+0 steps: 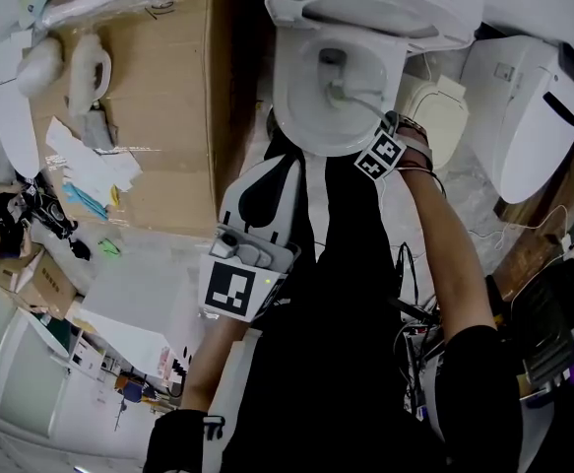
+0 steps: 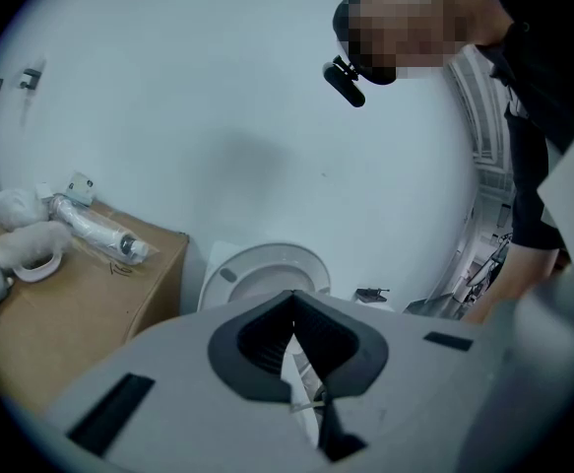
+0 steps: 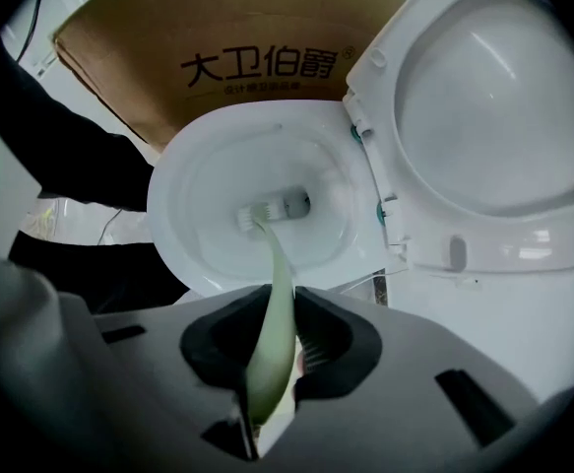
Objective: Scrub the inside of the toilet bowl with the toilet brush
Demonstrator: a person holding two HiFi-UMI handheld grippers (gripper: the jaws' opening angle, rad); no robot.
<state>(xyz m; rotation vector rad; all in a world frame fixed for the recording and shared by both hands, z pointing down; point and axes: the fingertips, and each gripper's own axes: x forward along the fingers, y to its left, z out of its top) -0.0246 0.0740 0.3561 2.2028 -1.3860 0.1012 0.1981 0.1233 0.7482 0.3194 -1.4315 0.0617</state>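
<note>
The white toilet bowl stands open at the top middle of the head view, its lid raised. A toilet brush with a pale green handle reaches down into the bowl, and its white bristle head lies at the bottom by the drain. My right gripper is shut on the handle, over the bowl's near rim. My left gripper hangs low in front of the person's body, short of the bowl. Its jaws are shut with nothing between them.
A large cardboard box stands just left of the toilet, with bagged white parts and papers on it. Another white toilet unit and a cream lid stand at the right. Cables lie on the floor near the right arm.
</note>
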